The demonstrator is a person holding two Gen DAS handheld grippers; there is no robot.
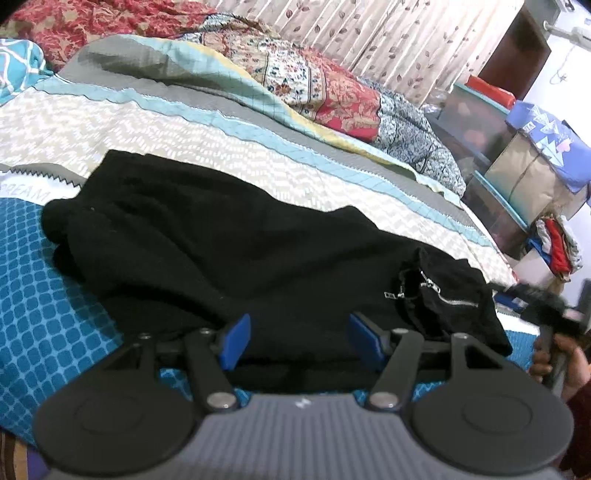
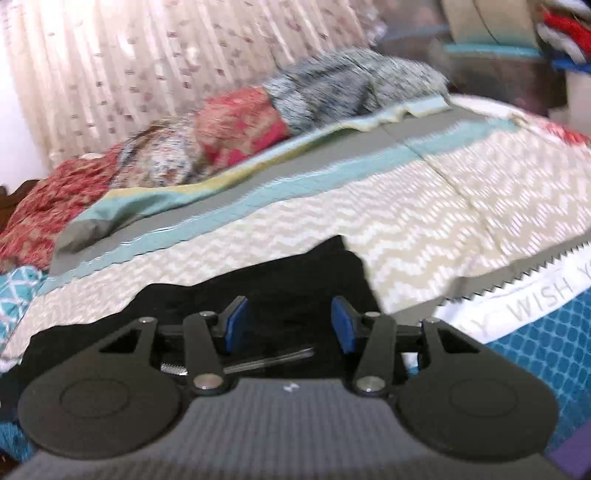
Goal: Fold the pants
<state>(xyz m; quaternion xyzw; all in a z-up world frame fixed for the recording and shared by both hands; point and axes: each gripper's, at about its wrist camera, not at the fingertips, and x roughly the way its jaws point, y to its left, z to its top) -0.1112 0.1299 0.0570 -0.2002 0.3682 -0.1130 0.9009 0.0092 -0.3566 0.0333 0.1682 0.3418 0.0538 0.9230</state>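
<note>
Pants (image 1: 229,251), black, lie bunched on the bed (image 1: 280,162), across the chevron-patterned bedspread and partly over its blue checked section. Silver zipper (image 1: 448,301) shows at the right end of the fabric, in the left wrist view. Left hand-held gripper (image 1: 301,341): blue pads spread, black cloth visible in the gap between them, pads not pressing on it. Right hand-held gripper (image 2: 290,325): pads spread over the near edge of the pants, nothing pinched; this view is motion-blurred. Person's hand (image 1: 561,365) seen at the right edge of the left wrist view, wrapped round a dark handle. Floral quilt (image 1: 325,85) heaped along the far side of the bed, patterned curtain (image 1: 388,33) behind it
</note>
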